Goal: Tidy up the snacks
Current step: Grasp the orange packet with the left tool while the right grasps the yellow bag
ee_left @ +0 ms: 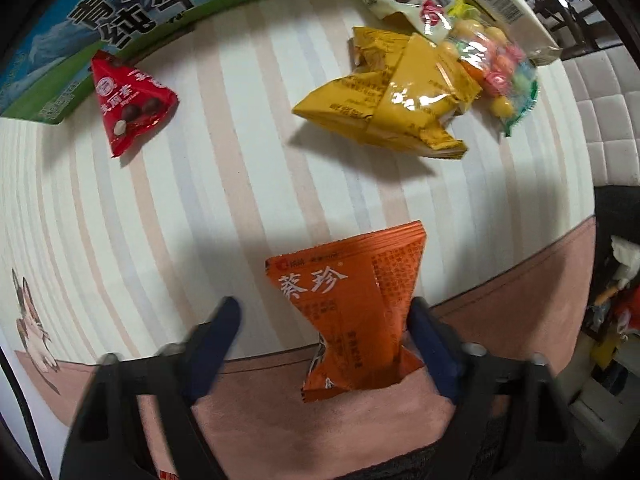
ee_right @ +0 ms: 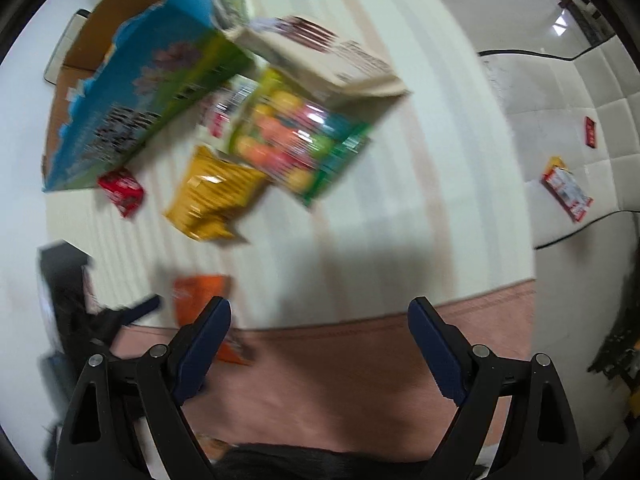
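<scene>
Left gripper (ee_left: 324, 312): pointed down at the near edge of the striped cloth (ee_left: 248, 184); jaws partly apart, straddling the orange sachet (ee_left: 352, 312). One pad touched the packet's right edge; the other stood clear on its left, so no grip was yet made.

Right gripper (ee_right: 320, 312): jaws wide, nothing between them, hanging over the pink border of the cloth.

Orange sachet: lay flat at the cloth's near edge, twisted and pinched at its waist. Judged light, thin and crinkly, with slick foil likely to slide under the pads. Best taken across the narrow waist or a sealed end, where the pads could bite on doubled film.

Red triangular packet (ee_left: 132, 104): far left, just beside the printed carton (ee_left: 120, 12).

Yellow packets (ee_left: 392, 108): heaped at far right, overlapped by a clear bag of coloured sweets (ee_left: 492, 68) and a white pouch (ee_left: 404, 0).

Carton: open-topped in the right wrist view, a probable destination for the snacks.
</scene>
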